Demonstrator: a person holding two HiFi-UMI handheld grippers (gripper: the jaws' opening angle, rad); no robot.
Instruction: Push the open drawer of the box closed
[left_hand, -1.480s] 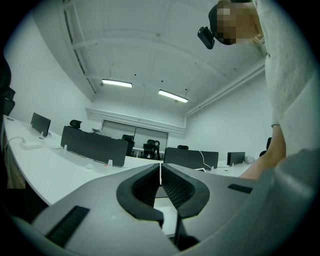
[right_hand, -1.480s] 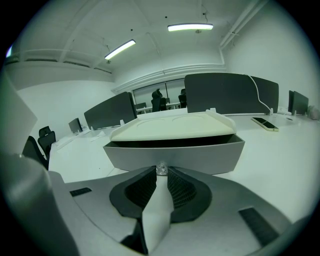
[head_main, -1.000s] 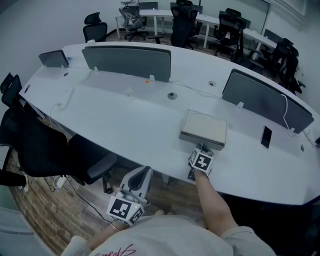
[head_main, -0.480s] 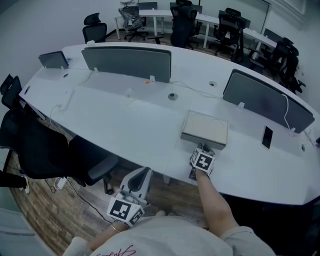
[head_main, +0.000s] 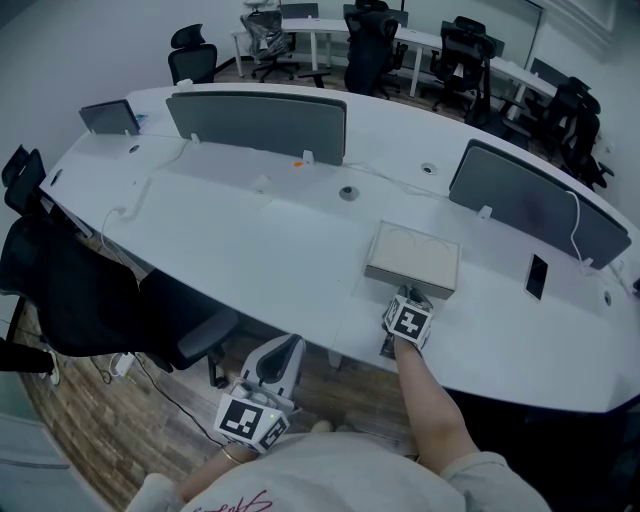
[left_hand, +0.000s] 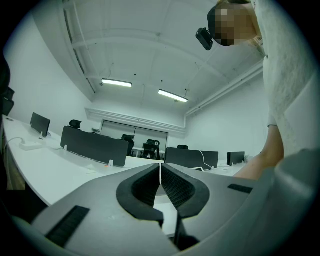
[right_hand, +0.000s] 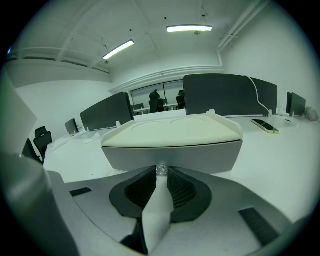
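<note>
A flat beige-topped box (head_main: 412, 255) lies on the white table (head_main: 250, 230). From the right gripper view, the box (right_hand: 172, 132) fills the middle, its grey drawer front flush with the body. A small clear knob (right_hand: 161, 169) sits on that front. My right gripper (head_main: 411, 296) is at the box's near side, and in its own view the right gripper (right_hand: 161, 173) is shut with the knob between its tips. My left gripper (head_main: 291, 343) hangs below the table edge near my body. In its own view the left gripper (left_hand: 160, 174) is shut on nothing, pointing across the table.
Two dark desk dividers (head_main: 258, 122) (head_main: 535, 200) stand behind the box. A phone (head_main: 536, 276) lies to its right. A black office chair (head_main: 80, 295) is tucked at the table's left edge, and a cable (head_main: 135, 200) trails across the left part.
None beyond a slight shift of the head view; both grippers and the box keep their places.
</note>
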